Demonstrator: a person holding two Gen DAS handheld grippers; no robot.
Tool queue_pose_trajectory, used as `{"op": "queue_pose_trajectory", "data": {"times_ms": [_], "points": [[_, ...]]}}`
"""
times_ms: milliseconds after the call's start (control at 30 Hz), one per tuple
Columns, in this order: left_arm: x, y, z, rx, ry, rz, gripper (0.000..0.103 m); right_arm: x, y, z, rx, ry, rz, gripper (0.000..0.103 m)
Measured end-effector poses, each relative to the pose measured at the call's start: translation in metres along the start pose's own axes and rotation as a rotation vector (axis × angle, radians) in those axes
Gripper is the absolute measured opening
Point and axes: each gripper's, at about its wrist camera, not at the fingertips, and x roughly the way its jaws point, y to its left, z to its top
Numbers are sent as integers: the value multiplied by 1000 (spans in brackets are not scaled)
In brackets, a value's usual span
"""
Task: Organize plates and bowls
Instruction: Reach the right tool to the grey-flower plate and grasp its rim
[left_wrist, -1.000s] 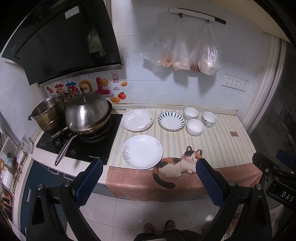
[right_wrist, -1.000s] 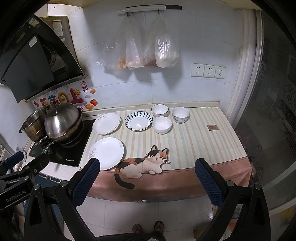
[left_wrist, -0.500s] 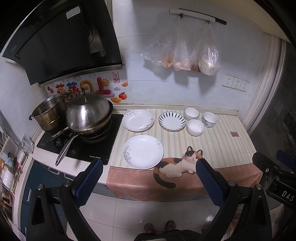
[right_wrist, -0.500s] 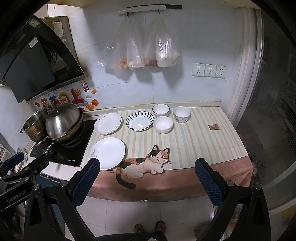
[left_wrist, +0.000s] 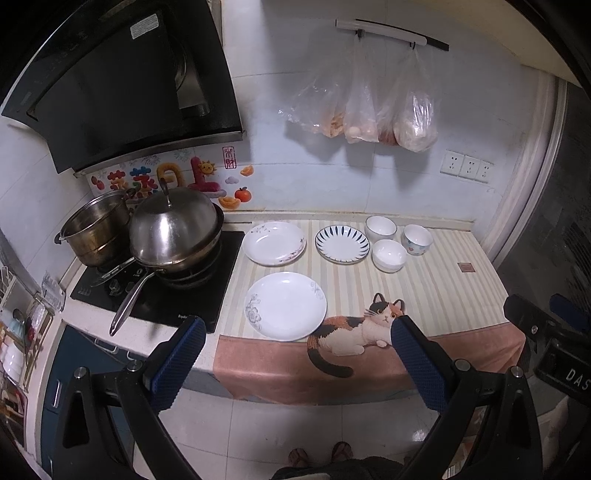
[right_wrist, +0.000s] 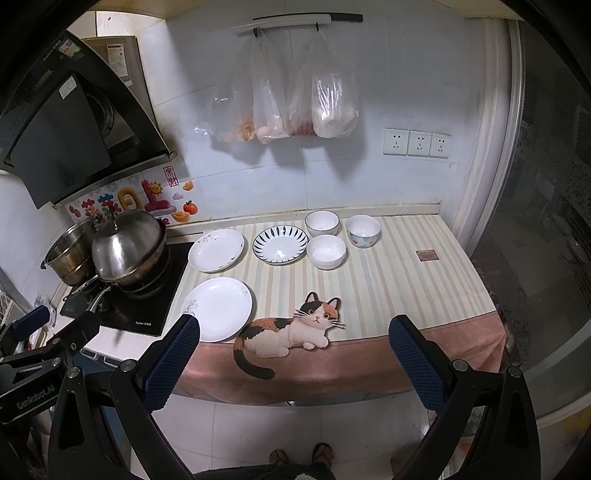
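Observation:
On the striped counter mat lie three plates: a white plate (left_wrist: 286, 305) (right_wrist: 219, 308) near the front edge, a flower-trimmed plate (left_wrist: 274, 243) (right_wrist: 216, 250) behind it, and a blue-striped plate (left_wrist: 342, 244) (right_wrist: 280, 244). Three bowls stand to their right: a white bowl (left_wrist: 381, 228) (right_wrist: 321, 223) at the back, a plain white bowl (left_wrist: 389, 255) (right_wrist: 326, 251) in front, and a dotted bowl (left_wrist: 417, 239) (right_wrist: 362, 231). My left gripper (left_wrist: 293, 341) and right gripper (right_wrist: 293, 339) both hover open and hold nothing, in front of the counter above the floor.
A lidded steel wok (left_wrist: 173, 232) and a steel pot (left_wrist: 96, 232) sit on the black stove (left_wrist: 155, 295) at the left. Plastic bags (left_wrist: 369, 110) hang on the wall. The cat-print cloth (right_wrist: 295, 328) drapes over the counter's front edge. A person's feet (right_wrist: 301, 454) show below.
Both views have crept slightly nearer to the counter. The plates and bowls have not moved, and both grippers stay open.

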Motion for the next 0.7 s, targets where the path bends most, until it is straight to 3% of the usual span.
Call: {"op": "queue_pose_trajectory", "data": {"times_ms": [167, 300, 567, 700], "points": [[42, 23, -8, -12, -14, 70, 103, 31, 4, -6, 12, -11, 72, 103], [104, 51, -16, -18, 49, 150, 103, 93, 14, -17, 41, 101, 146, 103], [265, 86, -35, -34, 347, 217, 103, 255, 30, -36, 69, 315, 255, 103], [331, 95, -37, -63, 420, 238, 103, 350, 41, -41, 13, 411, 280, 103]]}}
